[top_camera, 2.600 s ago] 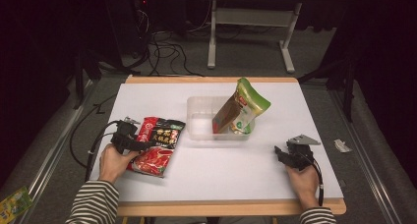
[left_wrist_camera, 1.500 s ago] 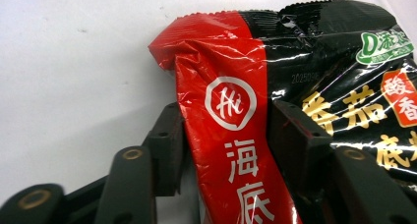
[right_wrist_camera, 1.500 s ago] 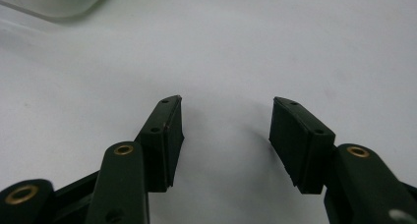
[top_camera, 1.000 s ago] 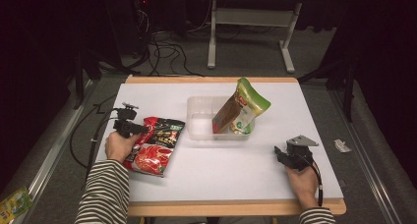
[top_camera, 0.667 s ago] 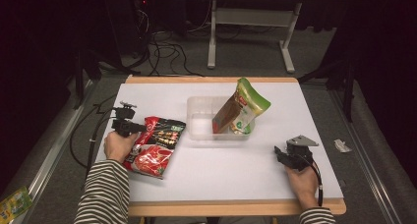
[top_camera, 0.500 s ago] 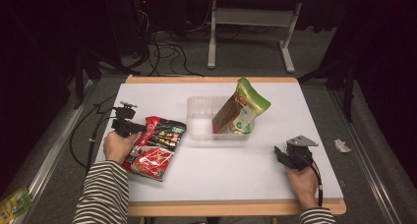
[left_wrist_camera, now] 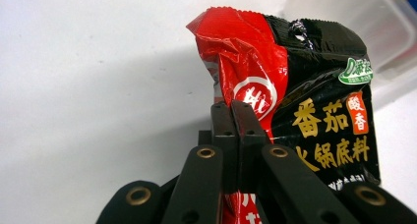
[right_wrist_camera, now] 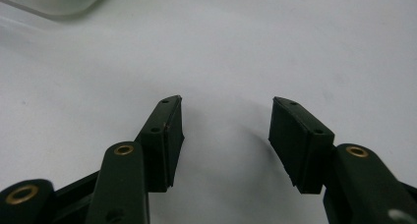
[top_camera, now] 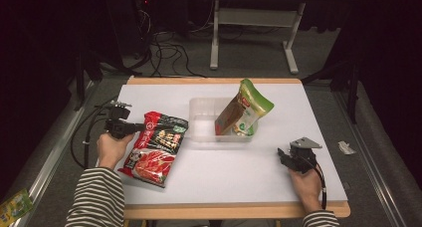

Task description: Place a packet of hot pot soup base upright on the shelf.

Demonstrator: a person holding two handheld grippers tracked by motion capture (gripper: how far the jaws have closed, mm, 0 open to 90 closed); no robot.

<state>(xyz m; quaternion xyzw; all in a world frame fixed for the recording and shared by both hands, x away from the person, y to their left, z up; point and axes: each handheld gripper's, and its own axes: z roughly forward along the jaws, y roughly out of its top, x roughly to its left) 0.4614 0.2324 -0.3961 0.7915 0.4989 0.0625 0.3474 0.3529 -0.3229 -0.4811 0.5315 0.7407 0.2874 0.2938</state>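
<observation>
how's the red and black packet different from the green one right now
The red and black packet lies mostly flat on the table; the green packet stands tilted in the clear tub. The left gripper is shut on the red and black packet's edge; no gripper touches the green packet, and the right gripper rests open on the table. Both are printed food pouches.

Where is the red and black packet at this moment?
In the high view, the red and black packet is at the table's left side, just left of the clear container. The left gripper is shut on its upper left edge.
</observation>
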